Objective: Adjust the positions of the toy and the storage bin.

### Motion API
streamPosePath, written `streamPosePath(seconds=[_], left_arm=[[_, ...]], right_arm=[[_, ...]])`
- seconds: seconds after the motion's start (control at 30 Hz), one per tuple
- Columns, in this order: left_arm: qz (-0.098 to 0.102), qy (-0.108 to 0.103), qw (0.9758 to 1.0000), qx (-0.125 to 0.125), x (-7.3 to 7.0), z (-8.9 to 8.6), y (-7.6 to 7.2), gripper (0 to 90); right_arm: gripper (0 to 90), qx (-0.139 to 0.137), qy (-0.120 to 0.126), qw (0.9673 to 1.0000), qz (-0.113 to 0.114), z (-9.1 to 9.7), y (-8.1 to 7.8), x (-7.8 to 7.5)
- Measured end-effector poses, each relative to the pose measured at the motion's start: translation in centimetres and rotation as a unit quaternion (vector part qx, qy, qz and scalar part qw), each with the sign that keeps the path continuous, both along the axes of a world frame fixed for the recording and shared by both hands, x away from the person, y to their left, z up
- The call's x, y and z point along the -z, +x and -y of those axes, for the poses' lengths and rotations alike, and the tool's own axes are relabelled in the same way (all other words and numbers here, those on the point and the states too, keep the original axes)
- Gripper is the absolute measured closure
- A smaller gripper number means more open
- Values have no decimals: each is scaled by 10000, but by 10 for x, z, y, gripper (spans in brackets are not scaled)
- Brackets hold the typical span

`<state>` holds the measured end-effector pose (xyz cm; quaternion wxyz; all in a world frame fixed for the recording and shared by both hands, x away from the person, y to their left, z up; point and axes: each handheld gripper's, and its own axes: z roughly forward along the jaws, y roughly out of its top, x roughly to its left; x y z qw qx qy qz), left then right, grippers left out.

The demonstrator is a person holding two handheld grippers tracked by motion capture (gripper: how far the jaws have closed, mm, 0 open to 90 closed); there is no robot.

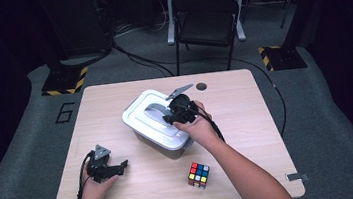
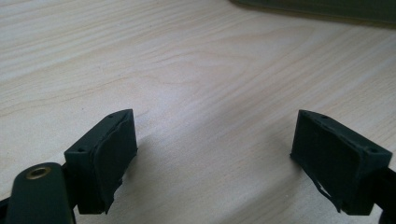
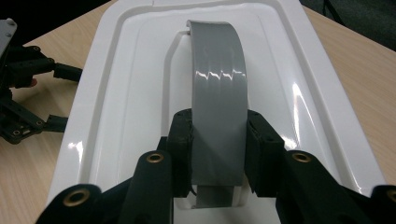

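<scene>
A grey box with a white lid point(image 1: 152, 118) stands in the middle of the wooden table point(image 1: 114, 96). An arched grey handle point(image 3: 217, 84) runs along the lid point(image 3: 121, 93). My right gripper point(image 3: 218, 144) has its two pads pressed against the sides of that handle near its close end, so it is shut on it. In the high view the right gripper point(image 1: 180, 112) sits on top of the lid. My left gripper point(image 1: 114, 169) rests low at the table's front left, open, with bare wood between its pads point(image 2: 114, 149).
A colourful puzzle cube point(image 1: 199, 175) lies near the front edge, right of the box. A small round hole point(image 1: 201, 86) marks the table's far side. Beyond the table stands a black folding chair point(image 1: 206, 20). The left gripper point(image 3: 23, 93) also appears left of the lid.
</scene>
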<state>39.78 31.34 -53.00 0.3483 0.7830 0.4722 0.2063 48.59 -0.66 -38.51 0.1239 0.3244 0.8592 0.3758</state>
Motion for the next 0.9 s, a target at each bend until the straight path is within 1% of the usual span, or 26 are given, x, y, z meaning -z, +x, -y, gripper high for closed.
streamPosePath(seconds=[0.07,0.2,0.4,0.47,0.53,0.67,0.7,0.73,0.77,0.8,0.87,0.9], left_arm=[[2,0,10000,0,0,0,0,138],[10,3,10000,-8,0,0,0,138],[11,0,10000,-9,0,0,0,138],[0,1,10000,1,0,0,0,139],[10,2,10000,-7,0,0,0,138],[0,3,10000,0,0,0,0,138],[21,3,10000,-13,0,0,0,138],[-2,4,10000,3,0,0,0,138],[0,2,10000,2,0,0,0,139],[13,-1,10000,-4,0,0,0,138],[-1,2,10000,2,0,0,0,138],[1,-3,10000,0,0,0,0,138]], right_arm=[[669,11,-6,10000,-13,3,-1,-1],[670,-10,-72,10000,47,10,-4,-2],[670,-27,-115,9999,67,19,-6,-5],[670,-15,-90,9999,52,23,-8,-5],[670,-23,-115,9999,68,27,-9,-4],[670,50,13,10000,-37,36,-11,0],[670,31,12,10000,-7,38,-11,0],[670,48,-17,10000,-25,39,-12,-1],[670,35,-29,10000,20,41,-13,-1],[670,31,-56,10000,-7,43,-14,-2],[671,1,-96,9999,67,47,-15,-3],[670,6,-120,9999,40,50,-16,-4]])
